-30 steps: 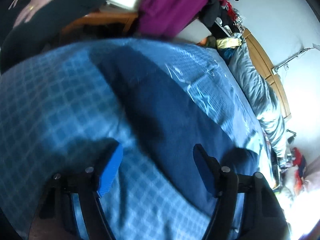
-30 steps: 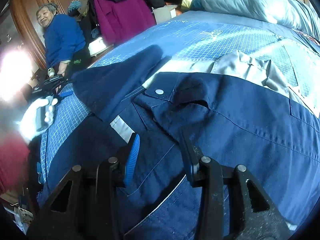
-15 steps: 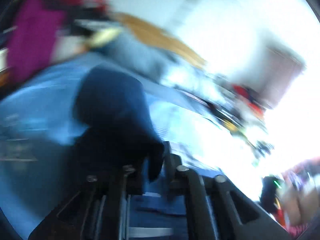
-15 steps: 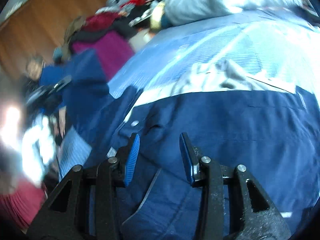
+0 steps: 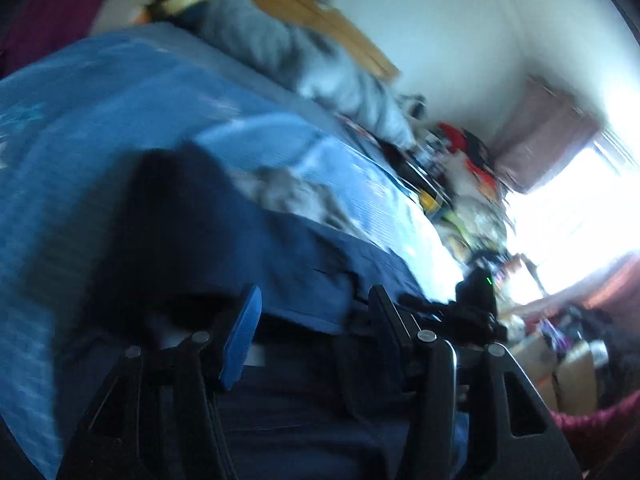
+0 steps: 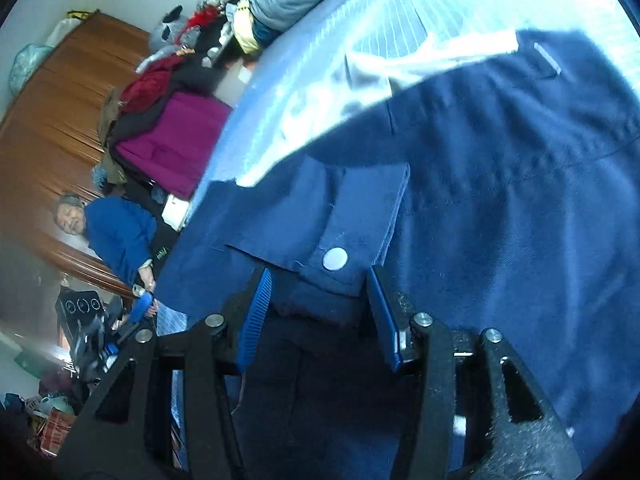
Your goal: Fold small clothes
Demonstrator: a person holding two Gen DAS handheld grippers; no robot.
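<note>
Hovering: left gripper agape | right gripper agape over navy jacket | snap button right view only

Matt navy woven-cloth jacket, shiny metal snap, glossy wooden wardrobe.

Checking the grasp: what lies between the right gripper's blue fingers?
In the right wrist view, the navy jacket's snap-buttoned flap sits between the open right gripper's pads.

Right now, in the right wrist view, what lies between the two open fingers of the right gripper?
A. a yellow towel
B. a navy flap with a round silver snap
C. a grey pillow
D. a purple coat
B: the right gripper stands open around the navy flap, whose silver snap shows just beyond the fingertips.
</note>
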